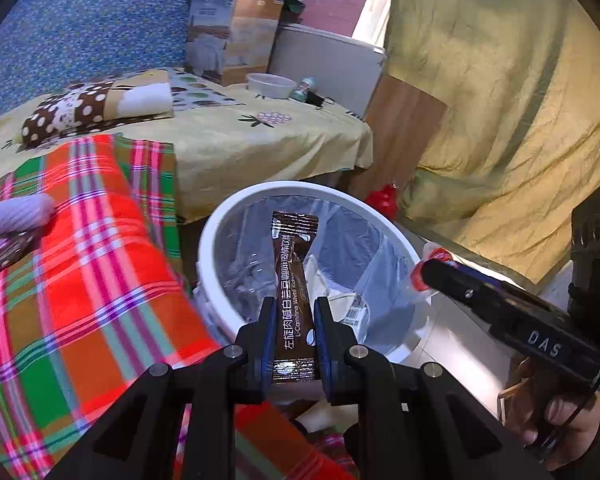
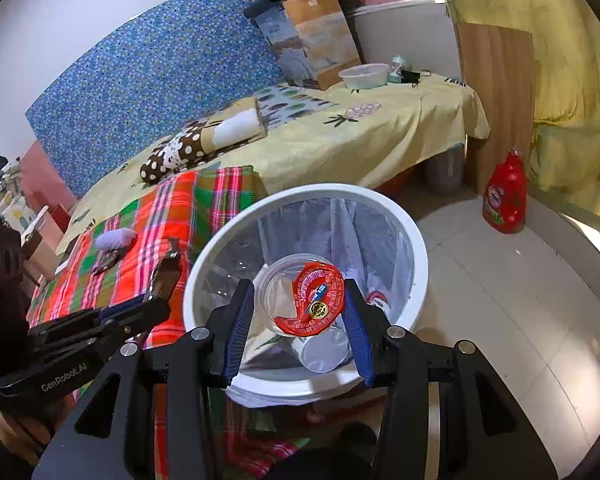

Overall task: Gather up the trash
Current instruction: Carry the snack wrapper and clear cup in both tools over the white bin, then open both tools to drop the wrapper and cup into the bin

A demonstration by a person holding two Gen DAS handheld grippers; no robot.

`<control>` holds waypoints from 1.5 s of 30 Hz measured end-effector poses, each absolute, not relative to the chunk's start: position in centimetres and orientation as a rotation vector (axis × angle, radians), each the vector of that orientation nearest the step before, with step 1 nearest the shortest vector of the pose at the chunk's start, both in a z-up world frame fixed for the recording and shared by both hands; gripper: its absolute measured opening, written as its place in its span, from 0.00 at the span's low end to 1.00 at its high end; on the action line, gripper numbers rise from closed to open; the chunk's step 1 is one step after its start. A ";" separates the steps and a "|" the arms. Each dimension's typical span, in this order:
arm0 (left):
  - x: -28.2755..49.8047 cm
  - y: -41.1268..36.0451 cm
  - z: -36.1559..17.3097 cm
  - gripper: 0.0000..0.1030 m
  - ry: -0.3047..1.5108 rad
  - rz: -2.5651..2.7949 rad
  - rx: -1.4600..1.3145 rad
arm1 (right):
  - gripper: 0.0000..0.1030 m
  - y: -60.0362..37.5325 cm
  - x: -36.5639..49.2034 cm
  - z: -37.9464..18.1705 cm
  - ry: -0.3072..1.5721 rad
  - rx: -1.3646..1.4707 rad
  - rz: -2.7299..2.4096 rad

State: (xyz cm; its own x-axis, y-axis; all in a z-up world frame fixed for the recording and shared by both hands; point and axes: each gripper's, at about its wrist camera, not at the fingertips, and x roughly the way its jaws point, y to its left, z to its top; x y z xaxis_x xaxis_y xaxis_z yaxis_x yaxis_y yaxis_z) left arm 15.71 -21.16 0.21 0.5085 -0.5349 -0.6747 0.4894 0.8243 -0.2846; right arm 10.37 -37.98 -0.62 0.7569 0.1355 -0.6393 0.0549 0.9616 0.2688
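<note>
A white trash bin point(image 1: 210, 248) point(image 2: 418, 248) with a clear liner stands on the floor beside the bed. My left gripper point(image 1: 294, 312) is shut on a brown coffee sachet point(image 1: 294, 264), held upright over the bin's mouth. My right gripper point(image 2: 300, 304) is shut on a clear plastic cup with a torn red foil lid point(image 2: 318, 300), also above the bin's opening. In the left wrist view the right gripper point(image 1: 426, 276) comes in from the right, over the bin's rim, with the red lid at its tip. A white cup point(image 2: 324, 350) and other wrappers lie inside the bin.
A plaid blanket point(image 1: 80, 260) covers the bed's near part, with a pale knitted item point(image 1: 18, 212) and a dark wrapper point(image 1: 4, 252) on it. A red detergent bottle point(image 2: 506, 196) stands on the tiled floor. A bowl point(image 2: 364, 76) and a carton point(image 2: 316, 36) sit on the bed's far end.
</note>
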 end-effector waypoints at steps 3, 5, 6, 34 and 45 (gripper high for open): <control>16.4 -22.1 -0.4 0.18 0.842 -0.625 -0.047 | 0.45 -38.3 10.7 -1.0 0.726 0.287 0.046; 16.7 -22.6 -0.8 0.18 0.849 -0.636 -0.042 | 0.45 -38.5 10.9 -1.3 0.735 0.288 0.043; 16.9 -22.8 -0.9 0.18 0.852 -0.642 -0.041 | 0.45 -38.7 11.1 -1.4 0.739 0.288 0.042; 19.1 -23.8 -0.9 0.33 0.852 -0.673 -0.079 | 0.46 -39.9 12.2 -2.1 0.770 0.273 0.035; 18.2 -20.7 0.2 0.33 0.839 -0.629 -0.110 | 0.63 -39.3 11.6 -1.2 0.742 0.264 0.053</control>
State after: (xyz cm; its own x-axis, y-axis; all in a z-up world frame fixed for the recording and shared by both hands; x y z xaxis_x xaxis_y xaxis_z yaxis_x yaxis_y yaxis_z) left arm 18.17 -20.75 0.17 0.4989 -0.5609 -0.6607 0.4772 0.8142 -0.3308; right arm 11.62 -39.34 -1.19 0.7374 0.1402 -0.6608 0.0456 0.9657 0.2557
